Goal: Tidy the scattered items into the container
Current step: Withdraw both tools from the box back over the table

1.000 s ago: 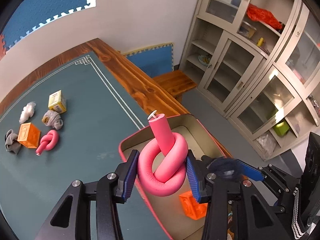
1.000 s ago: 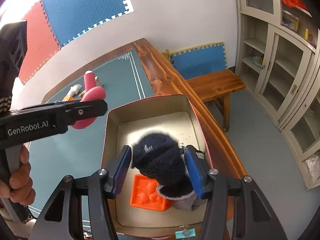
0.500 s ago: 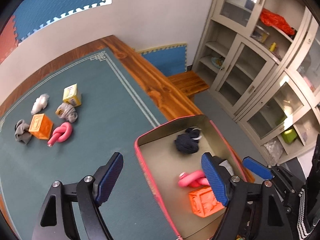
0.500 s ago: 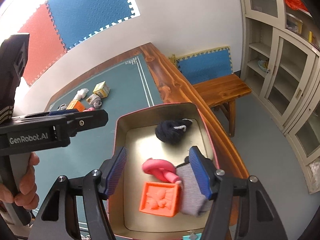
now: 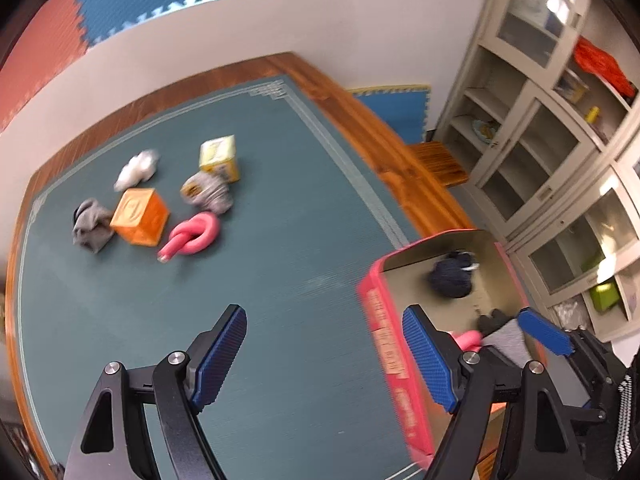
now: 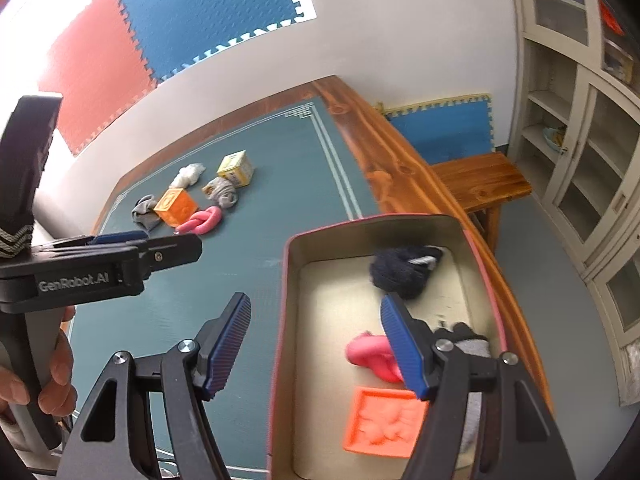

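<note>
The pink-walled container stands at the table's right edge. It holds a dark sock ball, a pink foam knot, an orange block and a grey sock. On the green mat lie a pink foam knot, an orange cube, a yellow cube, a white sock and two grey socks. My left gripper is open and empty over the mat beside the container. My right gripper is open and empty over the container's left wall.
A wooden table rim borders the mat. A wooden bench and glass-door cabinets stand to the right. The other hand-held gripper shows at left in the right wrist view.
Both grippers opened and dropped their loads into the container: the left the pink knot, the right the dark sock ball. Both then moved left, back toward the mat.
</note>
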